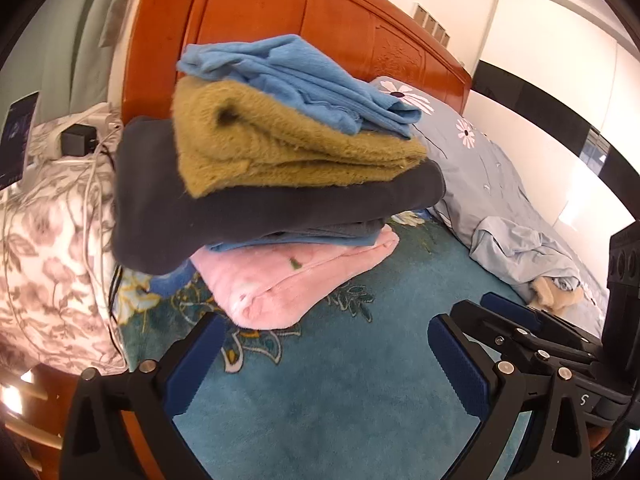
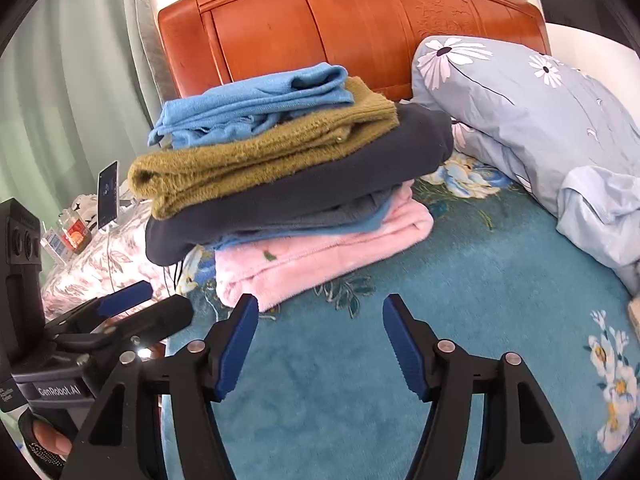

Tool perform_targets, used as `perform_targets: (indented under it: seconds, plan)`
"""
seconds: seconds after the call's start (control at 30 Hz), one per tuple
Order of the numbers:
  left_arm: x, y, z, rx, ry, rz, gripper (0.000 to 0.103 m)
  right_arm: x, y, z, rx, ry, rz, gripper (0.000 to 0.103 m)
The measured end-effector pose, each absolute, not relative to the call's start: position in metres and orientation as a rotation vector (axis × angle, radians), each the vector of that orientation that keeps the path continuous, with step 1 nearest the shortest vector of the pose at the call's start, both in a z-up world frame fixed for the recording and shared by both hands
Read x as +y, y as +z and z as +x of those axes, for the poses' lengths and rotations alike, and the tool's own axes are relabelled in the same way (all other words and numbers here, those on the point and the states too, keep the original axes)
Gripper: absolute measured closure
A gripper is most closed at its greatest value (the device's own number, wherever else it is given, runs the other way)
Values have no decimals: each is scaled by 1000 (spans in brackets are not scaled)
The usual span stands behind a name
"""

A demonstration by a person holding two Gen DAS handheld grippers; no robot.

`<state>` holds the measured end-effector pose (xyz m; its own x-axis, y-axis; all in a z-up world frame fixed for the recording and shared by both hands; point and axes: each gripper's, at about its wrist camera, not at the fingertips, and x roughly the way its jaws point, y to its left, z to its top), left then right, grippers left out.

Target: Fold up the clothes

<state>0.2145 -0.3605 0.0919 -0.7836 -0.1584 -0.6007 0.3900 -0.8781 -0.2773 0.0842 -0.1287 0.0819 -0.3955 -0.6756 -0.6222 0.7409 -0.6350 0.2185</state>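
A stack of folded clothes stands on the teal bed cover (image 1: 360,380) near the headboard. From the top: a light blue garment (image 1: 296,76) (image 2: 252,108), an olive fuzzy one (image 1: 288,148) (image 2: 256,160), a dark navy one (image 1: 248,216) (image 2: 304,196), and a pink fleece one (image 1: 288,284) (image 2: 328,252) at the bottom. My left gripper (image 1: 324,360) is open and empty, just in front of the stack. My right gripper (image 2: 320,344) is open and empty too, beside the left one. A crumpled pale blue garment (image 1: 520,252) (image 2: 600,216) lies at the right.
An orange wooden headboard (image 1: 304,12) (image 2: 360,28) stands behind the stack. A grey-blue flowered pillow (image 1: 472,152) (image 2: 520,96) lies at the right. A floral pillow (image 1: 44,240) with cables and a charger (image 1: 76,140) lies at the left. A phone (image 2: 109,194) and jar (image 2: 76,232) stand beyond.
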Motion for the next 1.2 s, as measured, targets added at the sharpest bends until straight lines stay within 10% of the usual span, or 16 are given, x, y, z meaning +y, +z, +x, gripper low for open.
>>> perform_targets:
  seconds: [0.63,1.2]
  plan:
    - [-351,60,243,566,-2597,760,0,-118,50,107,164,-2196,800,5]
    - [-330,32,233,368,-2536,724,0,-109,19,93,163,-2238,777,3]
